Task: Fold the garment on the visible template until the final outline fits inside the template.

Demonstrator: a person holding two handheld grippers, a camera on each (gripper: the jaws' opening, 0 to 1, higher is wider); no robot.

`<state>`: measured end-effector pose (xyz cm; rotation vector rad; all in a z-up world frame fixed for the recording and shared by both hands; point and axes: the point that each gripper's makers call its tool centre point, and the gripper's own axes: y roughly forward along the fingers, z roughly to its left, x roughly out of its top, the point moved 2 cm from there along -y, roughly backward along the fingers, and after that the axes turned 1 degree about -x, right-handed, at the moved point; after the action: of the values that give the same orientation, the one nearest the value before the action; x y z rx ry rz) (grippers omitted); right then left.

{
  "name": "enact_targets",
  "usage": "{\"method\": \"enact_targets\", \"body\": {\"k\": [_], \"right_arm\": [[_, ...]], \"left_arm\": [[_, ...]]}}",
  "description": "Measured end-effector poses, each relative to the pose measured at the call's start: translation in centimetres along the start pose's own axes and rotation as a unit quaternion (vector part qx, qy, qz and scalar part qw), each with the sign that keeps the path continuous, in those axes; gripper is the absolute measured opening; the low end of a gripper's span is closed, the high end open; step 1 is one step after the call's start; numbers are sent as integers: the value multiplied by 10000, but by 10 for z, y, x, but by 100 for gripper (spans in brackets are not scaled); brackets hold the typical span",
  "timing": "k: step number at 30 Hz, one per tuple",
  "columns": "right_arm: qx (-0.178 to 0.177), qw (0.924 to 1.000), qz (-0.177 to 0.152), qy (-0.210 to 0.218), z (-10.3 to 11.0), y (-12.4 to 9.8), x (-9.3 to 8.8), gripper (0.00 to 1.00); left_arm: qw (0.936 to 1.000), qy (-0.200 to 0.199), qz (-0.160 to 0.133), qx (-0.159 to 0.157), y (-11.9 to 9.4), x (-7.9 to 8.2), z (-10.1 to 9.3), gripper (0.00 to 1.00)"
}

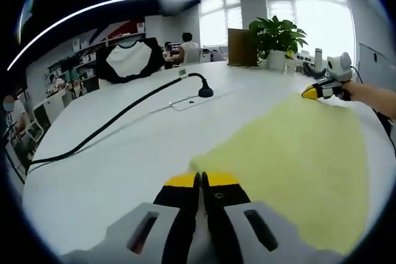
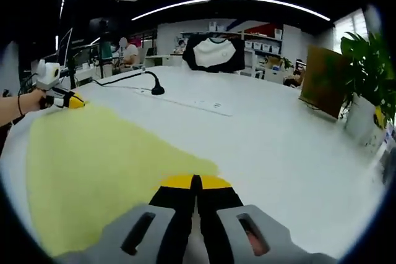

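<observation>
Both claws pinched narrow on corners of the yellow garment [image 1: 297, 165] — left gripper [image 1: 200, 180] at six o'clock, right gripper [image 2: 195, 182] likewise — cloth spread across the white table [image 1: 124, 153], folding seemingly barely begun.

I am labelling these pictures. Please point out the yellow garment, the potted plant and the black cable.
yellow garment [image 1: 297, 159], left gripper view, middle.
potted plant [image 1: 276, 35], left gripper view, leaves.
black cable [image 1: 117, 119], left gripper view, mid-length.

The yellow garment [image 1: 297, 165] runs past the left gripper view's lower edge; any template is hidden.
</observation>
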<state>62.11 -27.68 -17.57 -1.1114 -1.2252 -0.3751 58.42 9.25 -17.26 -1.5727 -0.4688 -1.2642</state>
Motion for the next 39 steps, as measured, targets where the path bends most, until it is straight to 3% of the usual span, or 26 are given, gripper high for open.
{"method": "enact_targets", "body": {"k": [3, 6, 9, 12, 13, 14, 15, 16, 18, 22, 24, 26, 29, 34, 39], "right_arm": [[-213, 9995, 60, -228, -4, 0, 0, 0], [-308, 9986, 114, -426, -4, -1, 0, 0], [-329, 9986, 108, -398, -5, -3, -1, 0], [-466, 9983, 30, -355, -9, -6, -1, 0], [-534, 9979, -185, -332, -12, -9, 2, 5], [-520, 9979, -272, -288, -13, -11, 3, 12], [-503, 9977, -343, -286, -12, -13, 4, 13], [-509, 9975, -414, -253, -12, -17, 5, 13], [-485, 9971, -555, -169, -11, -22, 7, 17], [-501, 9956, -777, -145, -9, -31, 13, 23], [-500, 9954, -796, -159, -6, -36, 13, 25], [-308, 9948, -966, 99, 2, -42, 16, 29], [-435, 9948, -890, -242, 4, -54, 16, 28], [-449, 9936, -995, -286, 10, -70, 21, 29], [-505, 9937, -957, -288, 12, -83, 14, 29]], "left_arm": [[9997, 193, 40, 166, 1, 1, 2, 2], [9996, 83, 39, 268, 2, 1, 4, 2], [9997, -21, -24, 259, 2, 0, 4, 3], [9993, 137, -94, 343, -1, 1, 3, 5], [9985, 166, -108, 510, -7, 5, 8, 6], [9975, 77, -362, 604, -11, 13, 10, 7], [9973, -105, -572, 450, -14, 19, 6, 9], [9978, -239, -574, 245, -17, 21, -1, 12], [9977, -59, -531, 427, -23, 22, 3, 17], [9966, -440, -684, 164, -31, 25, -7, 20], [9963, -319, -768, 230, -38, 28, -7, 20], [9961, -277, -795, 259, -44, 28, -9, 20], [9955, -307, -871, 233, -55, 27, -13, 20], [9945, -358, -965, 208, -73, 24, -21, 19], [9942, -317, -1010, 192, -85, 21, -28, 19]]}}
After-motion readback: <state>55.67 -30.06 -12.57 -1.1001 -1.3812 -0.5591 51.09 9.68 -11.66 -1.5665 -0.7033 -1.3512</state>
